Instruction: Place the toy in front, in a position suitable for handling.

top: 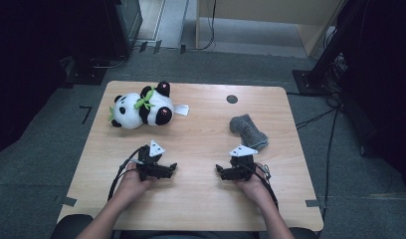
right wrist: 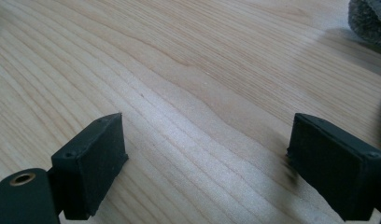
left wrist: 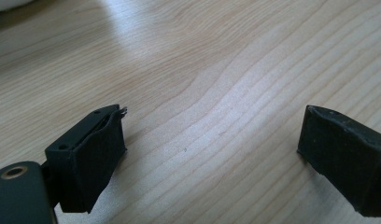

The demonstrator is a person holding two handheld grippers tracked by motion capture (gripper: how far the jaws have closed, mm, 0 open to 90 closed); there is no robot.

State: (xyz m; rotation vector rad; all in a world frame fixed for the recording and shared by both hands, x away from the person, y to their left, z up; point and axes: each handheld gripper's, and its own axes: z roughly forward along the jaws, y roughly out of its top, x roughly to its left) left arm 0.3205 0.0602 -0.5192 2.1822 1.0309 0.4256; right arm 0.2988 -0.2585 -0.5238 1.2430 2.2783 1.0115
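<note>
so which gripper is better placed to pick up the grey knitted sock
Probably the right gripper: the grey knitted sock lies just beyond it, its jaws open over bare wood. The left gripper sits farther off, nearer the black-and-white plush panda.

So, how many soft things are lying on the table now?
2. A panda plush toy lies at the far left of the table, and a grey sock lies at the right, just beyond the right gripper.

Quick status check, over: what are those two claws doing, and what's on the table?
Left claw and right claw open, empty, low over the table. Grey sock nearest the right claw, untouched. Panda toy far left. Nothing between them.
</note>
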